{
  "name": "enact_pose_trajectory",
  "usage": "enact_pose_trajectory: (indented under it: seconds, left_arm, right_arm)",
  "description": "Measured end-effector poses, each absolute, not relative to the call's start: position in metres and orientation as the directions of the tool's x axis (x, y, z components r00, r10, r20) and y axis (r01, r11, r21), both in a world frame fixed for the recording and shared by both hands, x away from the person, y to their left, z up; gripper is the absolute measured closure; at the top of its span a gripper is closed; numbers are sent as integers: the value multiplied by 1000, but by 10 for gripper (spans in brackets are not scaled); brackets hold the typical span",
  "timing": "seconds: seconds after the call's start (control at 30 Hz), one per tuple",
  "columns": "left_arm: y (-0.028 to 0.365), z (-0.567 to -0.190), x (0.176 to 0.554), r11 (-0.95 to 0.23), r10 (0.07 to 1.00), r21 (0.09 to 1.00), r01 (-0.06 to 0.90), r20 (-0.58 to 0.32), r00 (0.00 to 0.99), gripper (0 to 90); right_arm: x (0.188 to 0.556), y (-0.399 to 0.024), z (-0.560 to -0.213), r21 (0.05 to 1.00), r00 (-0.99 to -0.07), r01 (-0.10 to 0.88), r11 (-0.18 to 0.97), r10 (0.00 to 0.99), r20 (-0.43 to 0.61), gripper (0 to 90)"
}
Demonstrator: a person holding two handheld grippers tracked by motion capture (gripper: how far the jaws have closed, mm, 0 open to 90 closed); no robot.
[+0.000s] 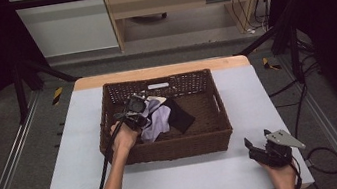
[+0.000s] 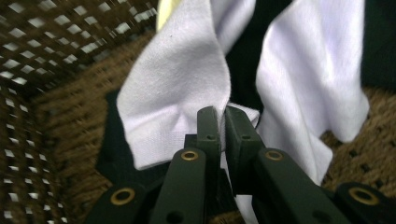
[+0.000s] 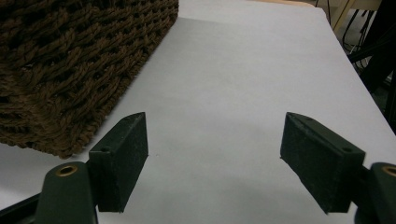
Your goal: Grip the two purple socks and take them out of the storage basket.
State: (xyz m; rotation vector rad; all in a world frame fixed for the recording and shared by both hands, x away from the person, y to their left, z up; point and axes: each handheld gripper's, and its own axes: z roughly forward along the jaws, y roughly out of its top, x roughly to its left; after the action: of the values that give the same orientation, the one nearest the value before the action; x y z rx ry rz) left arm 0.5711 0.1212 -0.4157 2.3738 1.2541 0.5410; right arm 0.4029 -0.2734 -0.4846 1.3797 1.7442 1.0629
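Observation:
A pale lilac cloth [image 1: 156,120] lies in the brown wicker basket [image 1: 214,141], over a black cloth [image 1: 179,114]. My left gripper [image 1: 144,109] reaches into the basket's left half. In the left gripper view its jaws are pinched on an edge of the lilac cloth [image 2: 173,93], with the left gripper [image 2: 221,116] tips nearly touching and a fold of fabric between them. A bit of yellow fabric [image 2: 164,11] peeks out behind. My right gripper [image 1: 252,146] rests on the table right of the basket's front corner; the right gripper [image 3: 215,144] stands open over bare table.
The basket wall [image 2: 28,93] is close on the left of the left gripper. The basket's front corner [image 3: 70,70] sits just left of the right gripper. The white table top [image 1: 257,91] extends around the basket; a black frame and cables stand beyond it.

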Motion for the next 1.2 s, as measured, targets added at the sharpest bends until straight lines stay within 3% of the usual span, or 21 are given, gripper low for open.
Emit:
enact_pose_trajectory:
  seconds: [0.17, 0.4, 0.73, 0.87, 1.2]
  left_arm:
    - [125, -405, 561, -487, 849, 637, 597, 185, 494, 837]
    - [130, -395, 551, -454, 853, 736, 503, 195, 484, 843]
    - [139, -387, 543, -384, 858, 822, 420, 150, 491, 850]
    - [145, -382, 542, -311, 862, 863, 399, 80, 500, 851]
    - [153, -367, 533, -254, 859, 915, 313, 65, 508, 852]
  right_arm:
    - [403, -274, -485, 894, -222, 435, 111, 975, -13, 234]
    - [403, -273, -485, 893, -220, 436, 112, 975, -15, 234]
    - [403, -273, -485, 894, -220, 435, 112, 975, -16, 233]
    - [403, -273, -485, 892, -220, 438, 114, 975, -16, 231]
    - [404, -273, -485, 889, -219, 442, 115, 976, -17, 230]
